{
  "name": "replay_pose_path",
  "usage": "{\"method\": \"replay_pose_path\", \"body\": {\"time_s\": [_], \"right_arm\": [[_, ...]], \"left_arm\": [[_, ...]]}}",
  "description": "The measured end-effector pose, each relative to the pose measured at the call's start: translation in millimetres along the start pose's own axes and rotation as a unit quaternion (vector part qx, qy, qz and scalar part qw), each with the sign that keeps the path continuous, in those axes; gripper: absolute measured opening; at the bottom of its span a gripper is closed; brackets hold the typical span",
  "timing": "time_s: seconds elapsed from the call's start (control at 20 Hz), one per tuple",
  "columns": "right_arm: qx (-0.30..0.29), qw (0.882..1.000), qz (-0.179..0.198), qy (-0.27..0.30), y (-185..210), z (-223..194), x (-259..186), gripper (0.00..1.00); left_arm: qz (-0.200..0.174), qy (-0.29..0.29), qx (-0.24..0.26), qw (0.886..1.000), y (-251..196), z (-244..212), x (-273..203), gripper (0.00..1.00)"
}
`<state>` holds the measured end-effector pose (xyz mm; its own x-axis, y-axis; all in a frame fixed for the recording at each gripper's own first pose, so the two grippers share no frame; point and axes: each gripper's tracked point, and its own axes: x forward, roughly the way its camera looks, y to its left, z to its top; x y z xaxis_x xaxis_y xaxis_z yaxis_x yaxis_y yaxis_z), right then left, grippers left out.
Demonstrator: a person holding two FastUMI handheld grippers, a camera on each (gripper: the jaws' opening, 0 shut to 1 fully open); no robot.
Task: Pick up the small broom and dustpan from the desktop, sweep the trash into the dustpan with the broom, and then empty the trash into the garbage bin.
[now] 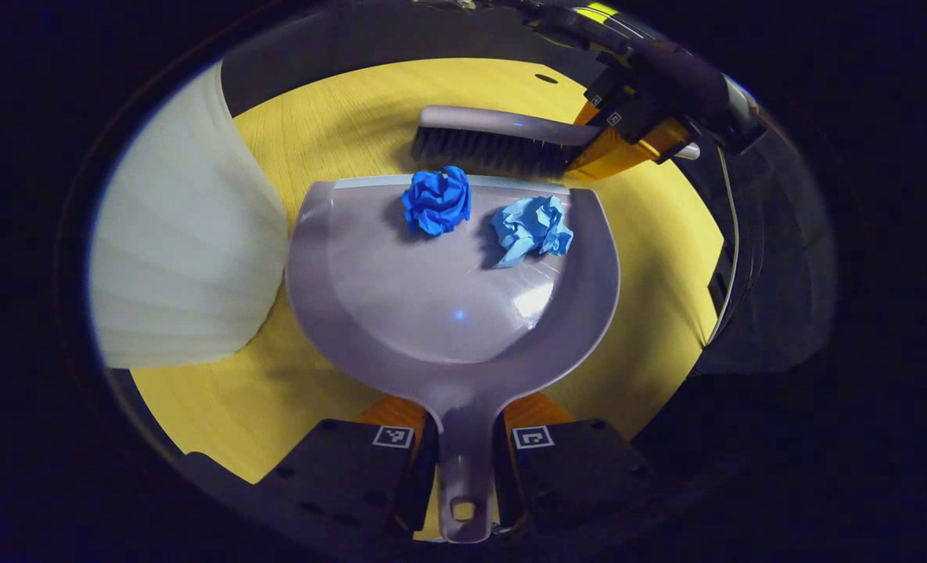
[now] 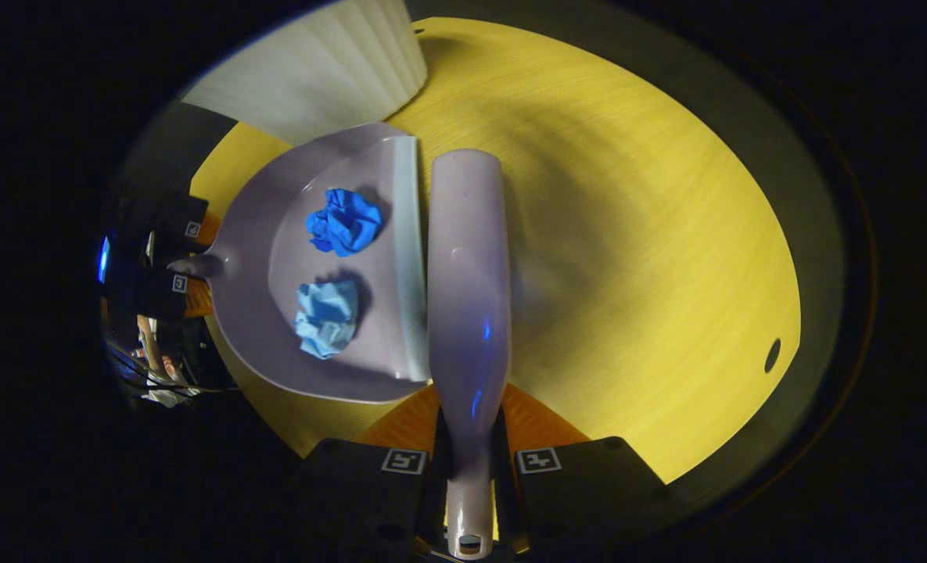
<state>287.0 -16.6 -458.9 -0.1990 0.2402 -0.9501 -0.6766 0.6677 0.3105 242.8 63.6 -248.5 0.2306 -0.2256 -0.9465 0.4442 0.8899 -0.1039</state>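
Left gripper view, dustpan (image 1: pixel 447 313) handle clamped in hand-held gripper (image 1: pixel 463 446), broom (image 1: pixel 494 141) beyond

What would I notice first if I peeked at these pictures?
Two crumpled paper balls, the dark blue one and the light blue one, sitting side by side in the grey dustpan on the yellow table. The broom lies along the dustpan's front edge.
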Motion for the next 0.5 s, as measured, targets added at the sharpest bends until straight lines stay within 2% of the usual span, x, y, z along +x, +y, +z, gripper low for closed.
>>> {"method": "replay_pose_path", "body": {"time_s": [0.15, 0.35, 0.45, 0.5], "right_arm": [[0.041, 0.999, -0.001, -0.013, -22.7, -14.7, -14.9, 0.28], [0.084, 0.995, -0.003, -0.06, -13.5, -16.7, -15.1, 0.28], [0.089, 0.993, -0.003, -0.072, -9.5, -25.3, -10.2, 0.28], [0.088, 0.993, 0.001, -0.075, -7.8, -26.2, -7.6, 0.28]], "left_arm": [[-0.001, -0.036, -0.003, 0.999, -1.5, -9.3, -38.5, 0.3], [-0.006, -0.061, -0.007, 0.998, -4.8, -24.7, -95.7, 0.3], [0.012, -0.083, -0.01, 0.996, 8.1, -24.1, -133.4, 0.3], [0.033, -0.089, -0.019, 0.995, 17.8, -20.0, -134.6, 0.3]]}}
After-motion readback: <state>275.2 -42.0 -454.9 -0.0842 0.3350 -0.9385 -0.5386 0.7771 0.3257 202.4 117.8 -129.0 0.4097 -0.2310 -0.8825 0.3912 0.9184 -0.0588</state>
